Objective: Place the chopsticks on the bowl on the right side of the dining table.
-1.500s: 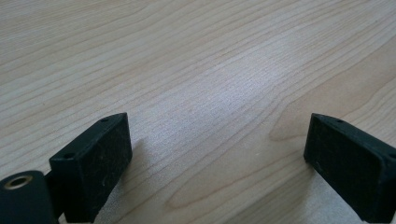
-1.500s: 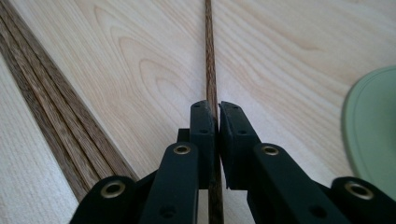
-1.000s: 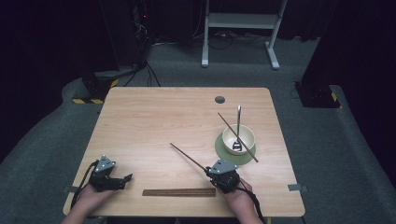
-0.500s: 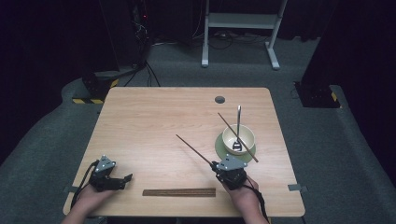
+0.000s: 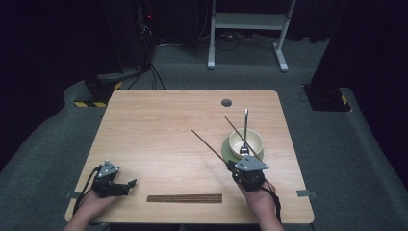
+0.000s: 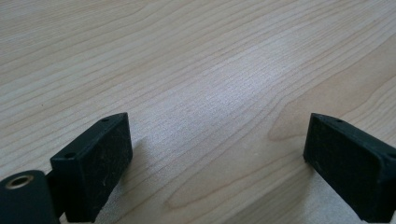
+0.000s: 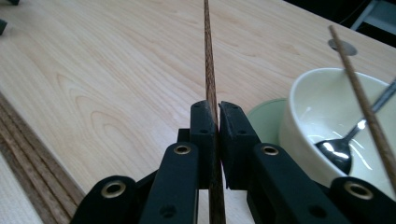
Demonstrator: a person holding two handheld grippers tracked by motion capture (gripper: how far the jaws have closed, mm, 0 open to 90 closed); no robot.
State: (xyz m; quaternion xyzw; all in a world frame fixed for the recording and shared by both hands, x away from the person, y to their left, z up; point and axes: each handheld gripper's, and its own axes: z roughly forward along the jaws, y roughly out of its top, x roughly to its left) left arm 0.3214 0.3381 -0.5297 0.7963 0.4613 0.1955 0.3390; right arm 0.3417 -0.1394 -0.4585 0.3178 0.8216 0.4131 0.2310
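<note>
Right claw (image 7: 218, 122) clenched on a chopstick (image 7: 208, 60), stick jutting forward between its jaws

This looks like a lab or recording studio: a lone wooden table (image 5: 159, 125) stands on grey carpet (image 5: 332, 144) among black-draped surroundings, with an equipment rack (image 5: 139, 29) and cables beyond its far left corner, and a white metal stand (image 5: 248, 33) beyond its far edge.

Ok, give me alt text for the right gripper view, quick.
The right tool is shut on a dark wooden chopstick that runs up and away over a light wooden table. At right, a pale bowl on a green saucer holds a metal spoon and a second chopstick.
</note>
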